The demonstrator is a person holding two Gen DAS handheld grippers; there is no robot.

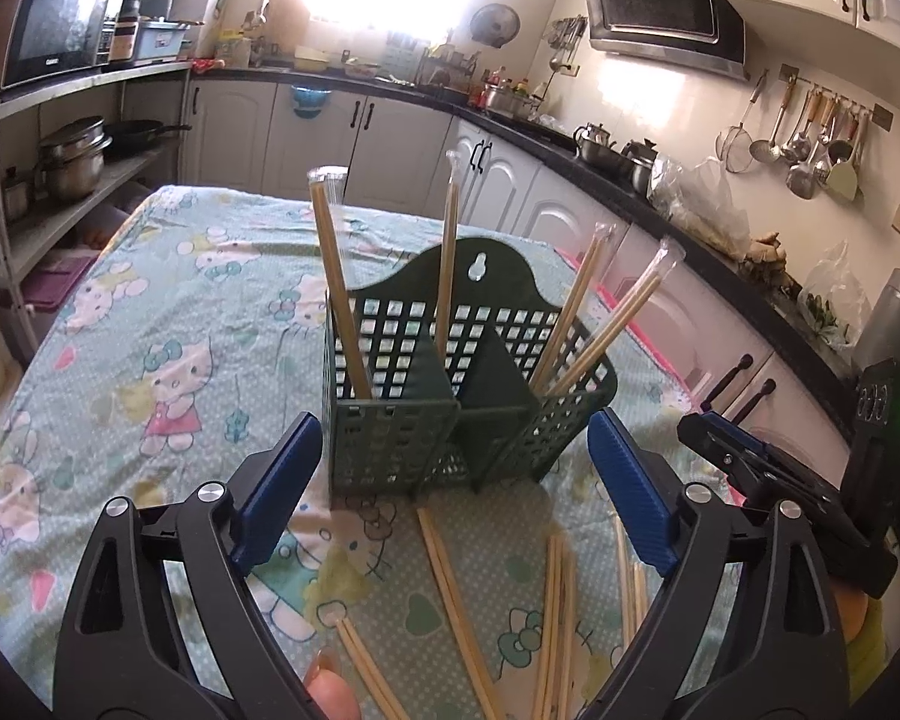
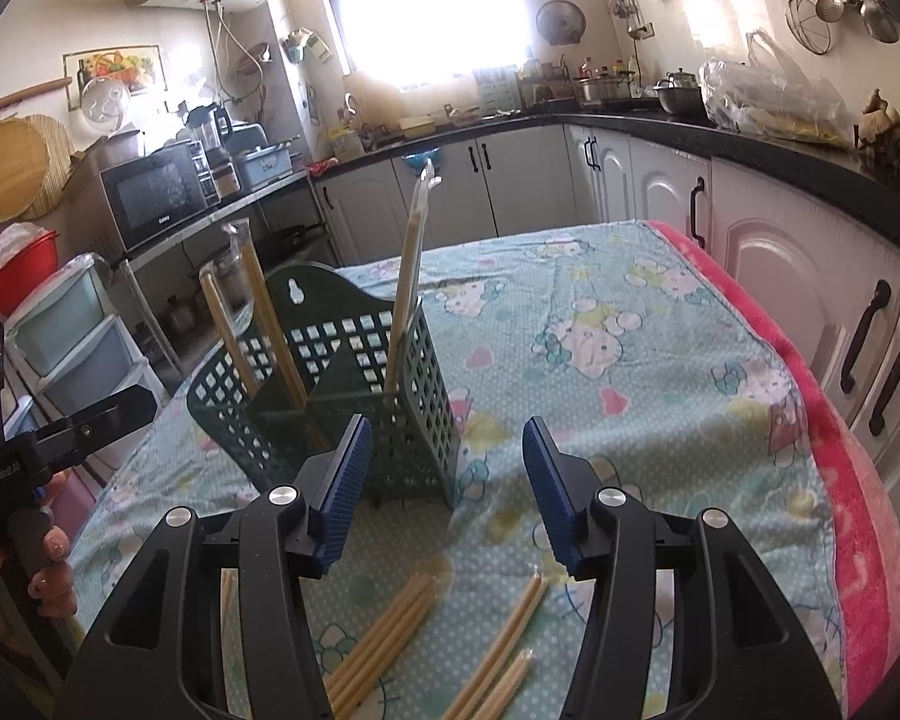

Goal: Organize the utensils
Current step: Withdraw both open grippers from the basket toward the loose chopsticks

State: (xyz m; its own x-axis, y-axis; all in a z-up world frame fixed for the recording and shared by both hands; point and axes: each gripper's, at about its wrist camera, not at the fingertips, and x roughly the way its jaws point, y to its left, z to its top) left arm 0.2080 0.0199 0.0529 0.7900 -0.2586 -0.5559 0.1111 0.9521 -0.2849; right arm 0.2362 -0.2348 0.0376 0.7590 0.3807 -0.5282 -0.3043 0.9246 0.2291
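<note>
four wrapped chopstick pairs [image 1: 340, 276] stand in the green holder [image 1: 468, 384], which sits upright on the table [image 1: 150, 312]. several loose pairs [image 2: 390, 636] lie on the cloth just in front of it. left claw [image 1: 456, 480] hangs above them with jaws spread wide, empty. right claw [image 2: 447, 492] likewise spread and empty, near the holder's corner. judged step: between placements, picking up the next pair. next move calls for lowering one claw over a single flat pair, closing squarely, then tipping it upright into a compartment.
</note>
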